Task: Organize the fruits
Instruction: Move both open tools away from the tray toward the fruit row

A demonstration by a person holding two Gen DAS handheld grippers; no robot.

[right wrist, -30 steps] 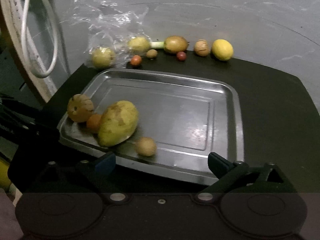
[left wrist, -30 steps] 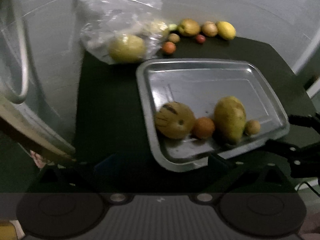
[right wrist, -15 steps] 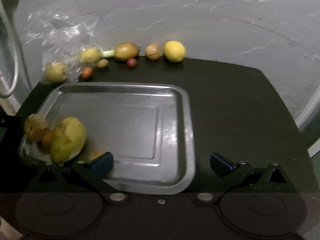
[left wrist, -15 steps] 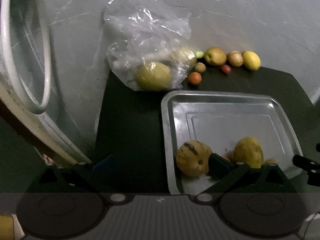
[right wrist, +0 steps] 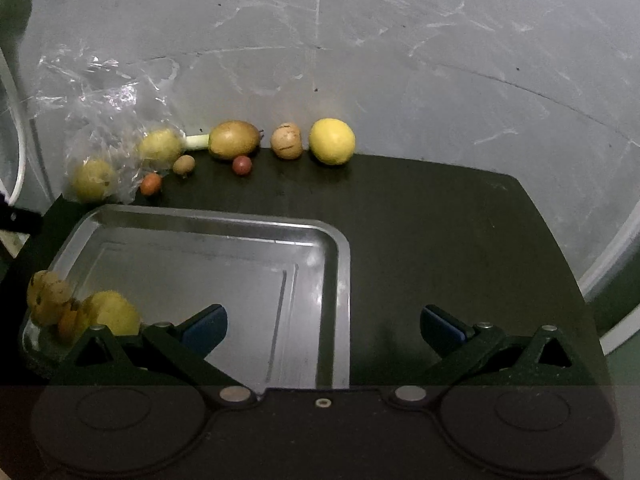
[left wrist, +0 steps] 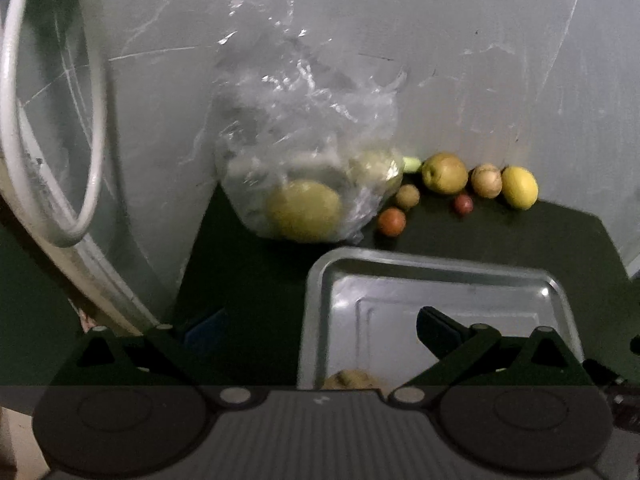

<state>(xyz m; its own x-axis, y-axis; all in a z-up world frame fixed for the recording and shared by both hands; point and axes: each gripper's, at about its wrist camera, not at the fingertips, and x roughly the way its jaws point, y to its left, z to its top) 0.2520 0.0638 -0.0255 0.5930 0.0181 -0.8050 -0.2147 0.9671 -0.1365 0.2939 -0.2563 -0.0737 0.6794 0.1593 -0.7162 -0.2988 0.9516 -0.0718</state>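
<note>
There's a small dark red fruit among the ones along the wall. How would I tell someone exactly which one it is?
Start at the metal tray on the dark table, then look past its far rim to the row of fruit against the grey wall. The small dark red fruit sits just in front of the large brownish-yellow fruit. It is the smallest, and darker than the small orange fruit by the plastic bag.

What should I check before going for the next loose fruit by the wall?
1. Right claw open and empty: ok.
2. Left claw open and empty: ok.
3. Metal tray has free floor space: ok, fruit only in its near left corner.
4. Lemon unobstructed on the dark table: ok.
5. Two yellow-green fruits free of the plastic bag: not ok.
6. Small red fruit stable against rolling: cannot tell.
</note>
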